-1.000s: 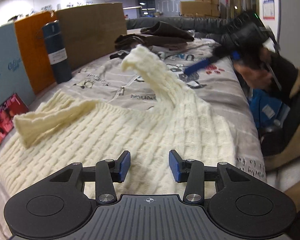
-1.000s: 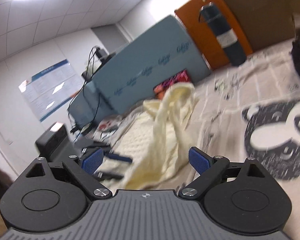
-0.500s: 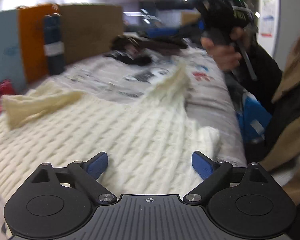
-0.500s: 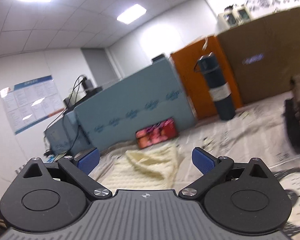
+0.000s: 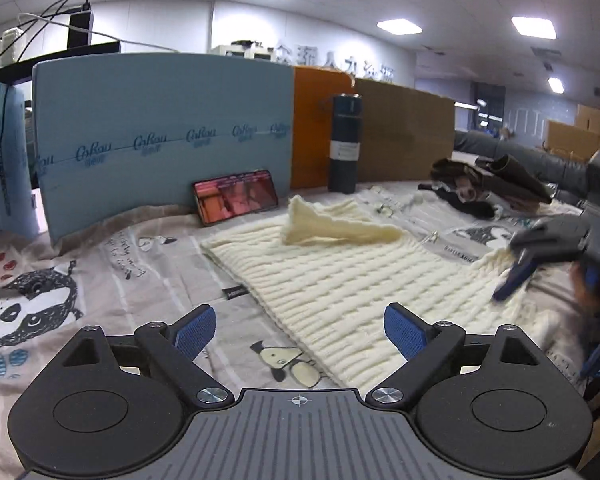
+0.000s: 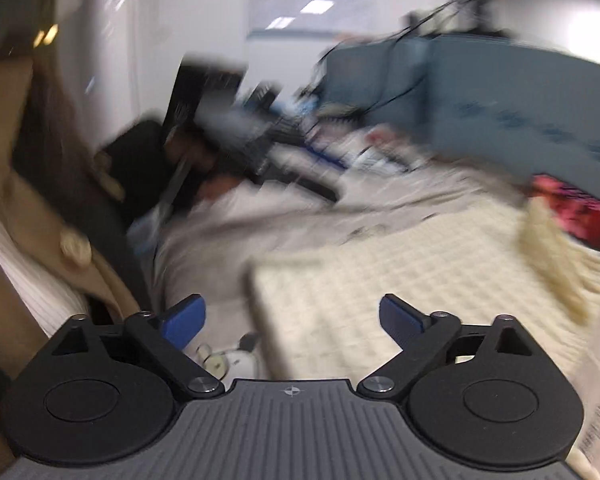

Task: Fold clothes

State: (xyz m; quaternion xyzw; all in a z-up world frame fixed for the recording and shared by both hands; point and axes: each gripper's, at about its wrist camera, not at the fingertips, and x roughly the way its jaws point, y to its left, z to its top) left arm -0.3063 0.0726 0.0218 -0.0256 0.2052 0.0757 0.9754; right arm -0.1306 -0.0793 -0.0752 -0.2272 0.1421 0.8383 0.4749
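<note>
A cream cable-knit sweater (image 5: 340, 272) lies flat on the cartoon-printed grey bedsheet (image 5: 112, 264), one sleeve folded across its far part, with a dark cylindrical flask (image 5: 345, 144) and a propped phone with a reddish screen (image 5: 236, 196) beyond it. The left gripper (image 5: 300, 332) hovers over the sweater's near-left edge, jaws spread and empty. The right gripper (image 6: 292, 316), in a blurred view, is likewise spread wide over the sweater's corner, holding nothing.

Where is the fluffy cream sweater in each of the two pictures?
Left wrist view: the cream knit sweater lies flat across the middle, reaching to the right.
Right wrist view: the sweater is blurred, filling the lower right.
Shared landmark: the phone with a red screen, just beyond the sweater's far edge.
</note>
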